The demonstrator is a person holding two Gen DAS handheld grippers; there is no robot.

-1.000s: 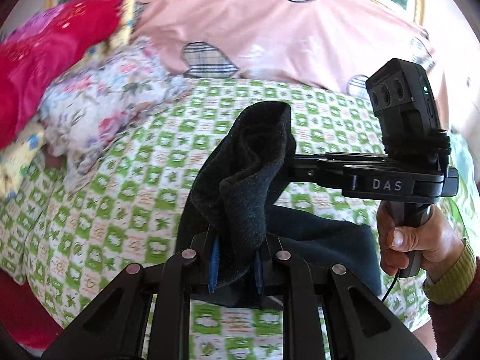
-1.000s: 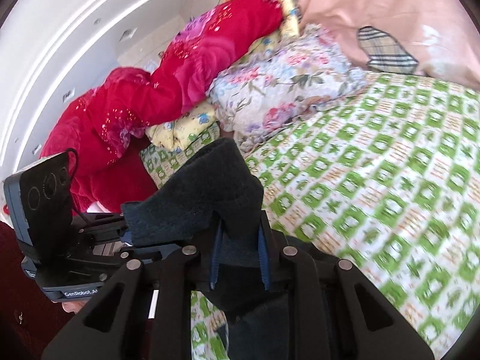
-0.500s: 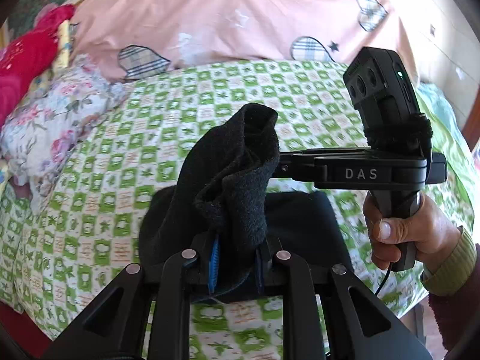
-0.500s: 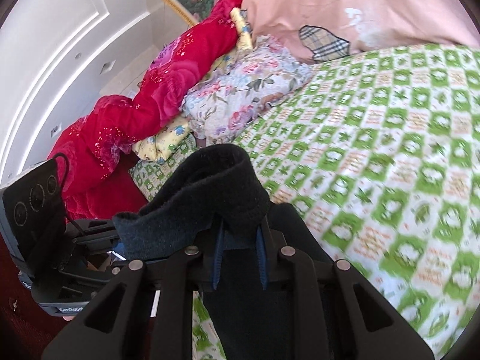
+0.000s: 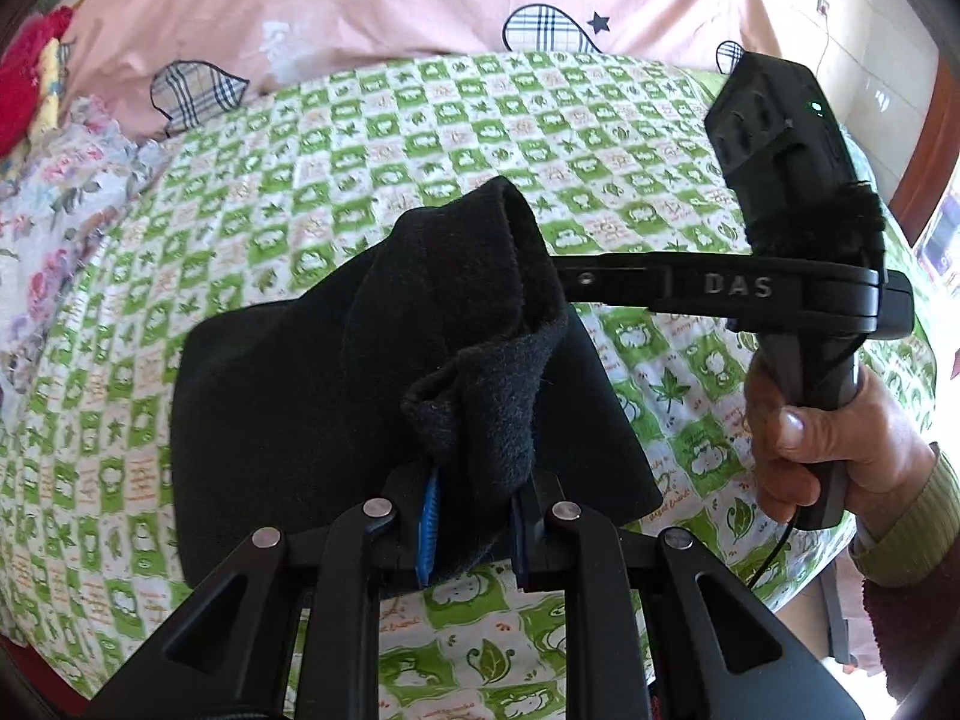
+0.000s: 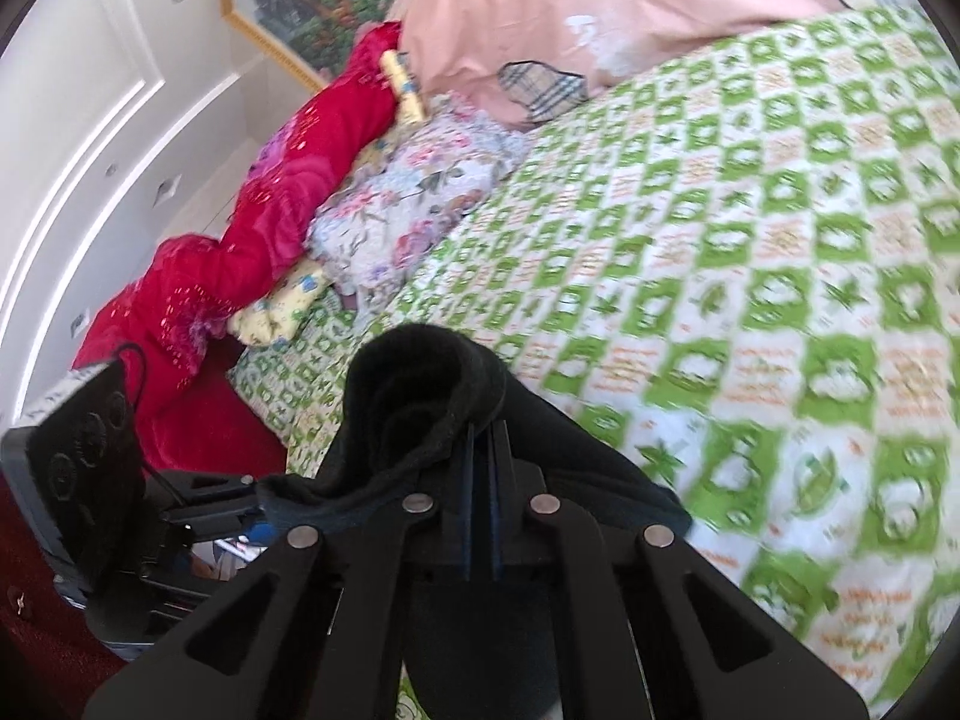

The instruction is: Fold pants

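One pants (image 5: 288, 396), two grippers — left gripper (image 5: 474, 516), right gripper (image 6: 480, 483) — one green-checked sheet (image 5: 420, 138), one pink quilt (image 5: 300, 6)

Left gripper (image 5: 474, 525) fingers (image 5: 428, 519) pinch black pants (image 5: 336, 408) over bedspread (image 5: 420, 138)

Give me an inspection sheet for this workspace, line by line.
Surface: bed with green checked sheet.
Job's things: black pants, partly lying on the sheet, one edge lifted.
Clutter: floral pillow, red quilt, pink duvet.
Grippers: left tongs and right tongs each shut on the pants' edge.
Cables: black cable below the right hand.
Surroundings: framed picture, white wall.
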